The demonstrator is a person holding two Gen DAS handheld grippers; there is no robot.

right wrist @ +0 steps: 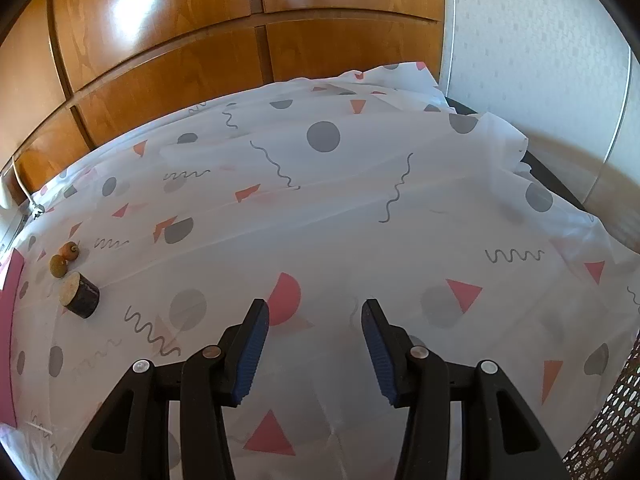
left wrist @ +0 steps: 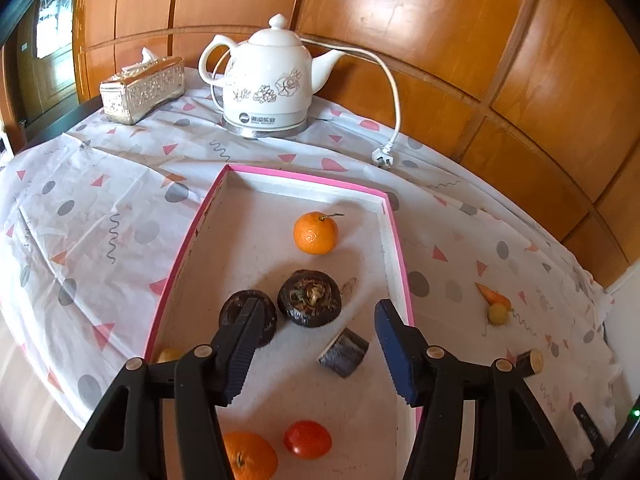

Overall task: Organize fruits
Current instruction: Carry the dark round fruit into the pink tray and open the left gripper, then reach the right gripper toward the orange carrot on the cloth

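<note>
Now the left gripper [left wrist: 316, 316] is angling downward over the pink-rimmed tray [left wrist: 394, 232], its jaws standing open with nothing clamped between them. Lying in the gap, on the tray floor, is a dark cut cylinder piece [left wrist: 344, 353], not touched by either pad. Just past the left jaw tip two dark round fruits are sitting side by side [left wrist: 310, 298], and an orange [left wrist: 316, 233] is resting farther back. Nearer the camera, a second orange [left wrist: 250, 456] and a red tomato [left wrist: 308, 439] are lying between the gripper's arms.

Over on the other side, the right gripper [right wrist: 316, 312] is also tilting down, hovering above the patterned cloth on the bench [right wrist: 360, 208], jaws apart and holding nothing. Well off to its left, a dark cylinder piece [right wrist: 79, 295], a small yellowish fruit [right wrist: 58, 266] and a little carrot piece [right wrist: 70, 251] are waiting on the cloth, outside the tray.
</note>
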